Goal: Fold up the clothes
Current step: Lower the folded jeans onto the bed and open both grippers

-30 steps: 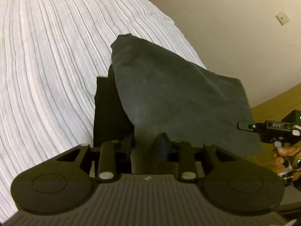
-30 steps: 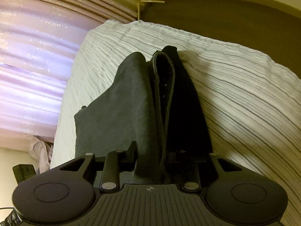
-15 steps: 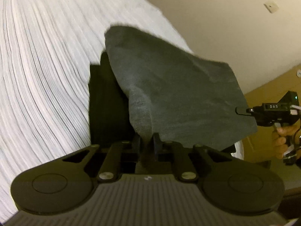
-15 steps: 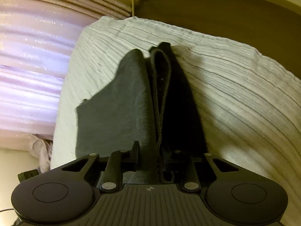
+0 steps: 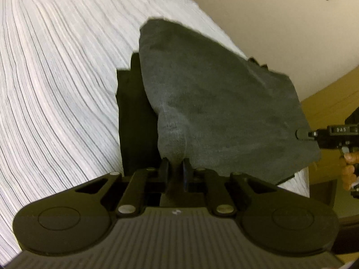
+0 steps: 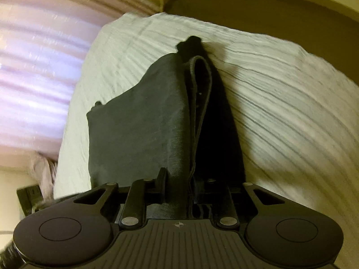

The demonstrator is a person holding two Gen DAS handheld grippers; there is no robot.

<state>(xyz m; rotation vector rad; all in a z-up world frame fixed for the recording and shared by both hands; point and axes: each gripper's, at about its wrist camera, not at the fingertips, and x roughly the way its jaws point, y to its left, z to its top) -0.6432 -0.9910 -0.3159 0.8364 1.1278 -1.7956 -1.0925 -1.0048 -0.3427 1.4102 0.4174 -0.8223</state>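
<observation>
Dark garment hangs over striped white bed, beside beige wall.

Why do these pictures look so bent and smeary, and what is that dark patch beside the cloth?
Left wrist view: the fisheye lens curves the striped bed cover, whose lines smear from motion; the dark cloth casts a black shadow on its left. Right wrist view: the curtain glows pale and streaky, the bed's right side blurs, and the cloth's far fold is nearly black in dim yellowish light.

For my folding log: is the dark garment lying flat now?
No. The dark garment hangs lifted over the bed, pinched by both tongs.
</observation>
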